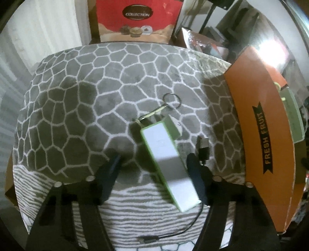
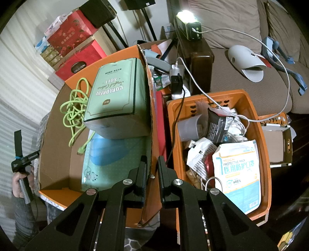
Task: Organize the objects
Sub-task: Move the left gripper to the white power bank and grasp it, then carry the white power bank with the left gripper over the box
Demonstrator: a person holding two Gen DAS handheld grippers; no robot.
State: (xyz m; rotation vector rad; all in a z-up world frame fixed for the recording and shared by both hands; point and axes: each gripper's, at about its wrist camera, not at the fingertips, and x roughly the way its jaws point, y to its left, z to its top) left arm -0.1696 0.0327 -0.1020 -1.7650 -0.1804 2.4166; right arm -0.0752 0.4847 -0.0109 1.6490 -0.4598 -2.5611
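We note the left hand-held gripper (image 1: pixel 154 160) straddling the power bank (image 1: pixel 166 164), pads not yet pressing (likely boxing it), while the right hand-held gripper (image 2: pixel 152 162) pinches the cardboard box (image 2: pixel 58 119) wall, steadying it.

power bank (image 1: pixel 168 164) near end motion-blurred, black cable (image 1: pixel 193 222) partly hidden beneath it, red box (image 1: pixel 138 19) top cropped

Left view is running dim and soft; glare is washing the orange box flap (image 1: pixel 258 108) ahead-right of the fingers. The white power bank (image 1: pixel 168 164) is smearing at its near end. Right view is reading sharper; a lamp (image 2: pixel 186 16) is blazing far ahead. Edges are bowing, corners vignetting black.
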